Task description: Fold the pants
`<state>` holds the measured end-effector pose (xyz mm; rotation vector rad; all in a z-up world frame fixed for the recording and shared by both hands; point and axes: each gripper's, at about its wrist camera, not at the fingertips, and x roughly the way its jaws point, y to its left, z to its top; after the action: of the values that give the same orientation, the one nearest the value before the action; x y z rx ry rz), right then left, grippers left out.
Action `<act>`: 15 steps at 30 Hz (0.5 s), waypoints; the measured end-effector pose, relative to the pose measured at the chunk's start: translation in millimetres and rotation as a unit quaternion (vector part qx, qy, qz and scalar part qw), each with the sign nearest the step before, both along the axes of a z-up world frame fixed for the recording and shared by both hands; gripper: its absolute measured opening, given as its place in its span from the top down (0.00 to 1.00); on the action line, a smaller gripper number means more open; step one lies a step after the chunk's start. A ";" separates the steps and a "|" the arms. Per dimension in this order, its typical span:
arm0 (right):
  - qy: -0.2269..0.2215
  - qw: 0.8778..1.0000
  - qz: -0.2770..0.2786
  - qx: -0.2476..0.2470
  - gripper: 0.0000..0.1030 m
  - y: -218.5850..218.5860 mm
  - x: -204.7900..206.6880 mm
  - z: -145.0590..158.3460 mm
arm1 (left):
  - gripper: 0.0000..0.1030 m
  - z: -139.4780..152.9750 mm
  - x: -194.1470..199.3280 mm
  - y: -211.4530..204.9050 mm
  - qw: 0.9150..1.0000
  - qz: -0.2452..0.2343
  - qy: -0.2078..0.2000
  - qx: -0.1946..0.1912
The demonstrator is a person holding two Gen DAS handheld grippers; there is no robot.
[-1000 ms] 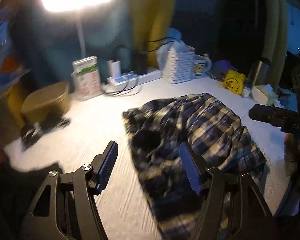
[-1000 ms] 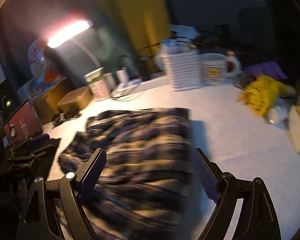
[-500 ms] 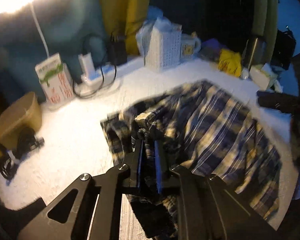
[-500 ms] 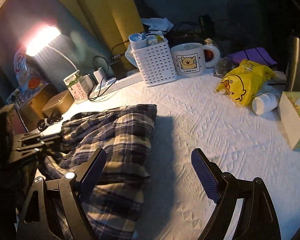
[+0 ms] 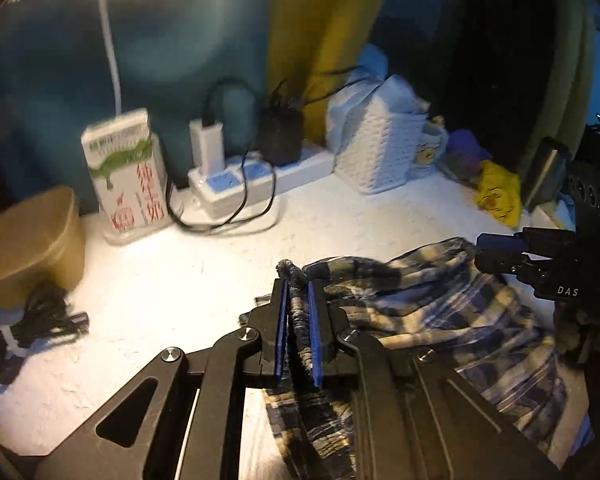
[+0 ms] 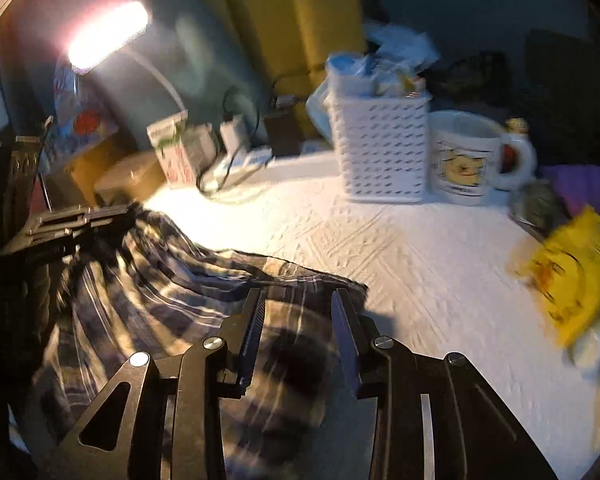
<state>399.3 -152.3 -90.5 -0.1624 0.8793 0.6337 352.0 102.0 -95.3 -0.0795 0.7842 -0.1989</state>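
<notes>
The plaid pants [image 5: 440, 312] lie crumpled on the white textured table [image 5: 160, 292]. My left gripper [image 5: 298, 284] is shut on a bunched edge of the pants, and the cloth stands up between its blue pads. In the right wrist view my right gripper [image 6: 297, 294] hangs over the near right corner of the pants [image 6: 172, 280]. Its jaws are closing with plaid cloth between them, and a gap still shows at each pad. The left gripper [image 6: 120, 216] appears at the far left of that view, and the right gripper [image 5: 484, 250] at the right edge of the left wrist view.
Along the back stand a milk carton [image 5: 128, 176], a power strip with plugs [image 5: 236, 184], a white basket [image 6: 380, 152] and a bear mug [image 6: 464, 160]. A yellow bag [image 6: 572, 272] lies right. A brown box [image 5: 32, 236] and cable bundle [image 5: 32, 328] sit left.
The left gripper shut on the pants' edge and pulled it up and along. The right gripper came down over the pants' right corner and its jaws narrowed.
</notes>
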 end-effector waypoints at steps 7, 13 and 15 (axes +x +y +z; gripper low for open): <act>0.036 0.999 0.025 -0.013 0.71 2.4 21.2 -22.4 | 0.91 -14.8 -1.8 7.0 1.000 0.008 0.018 0.013; 0.024 0.999 0.011 -0.021 0.90 4.8 27.4 -25.3 | 0.91 -9.4 -6.4 2.9 1.000 0.006 0.013 0.022; 0.017 1.000 0.002 -0.024 0.91 6.5 31.7 -25.0 | 0.91 -11.4 -4.9 1.9 1.000 0.007 0.015 0.027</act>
<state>431.1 -145.9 -115.4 -0.1971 0.9274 0.6210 347.1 104.0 -106.7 -0.0376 0.8174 -0.1630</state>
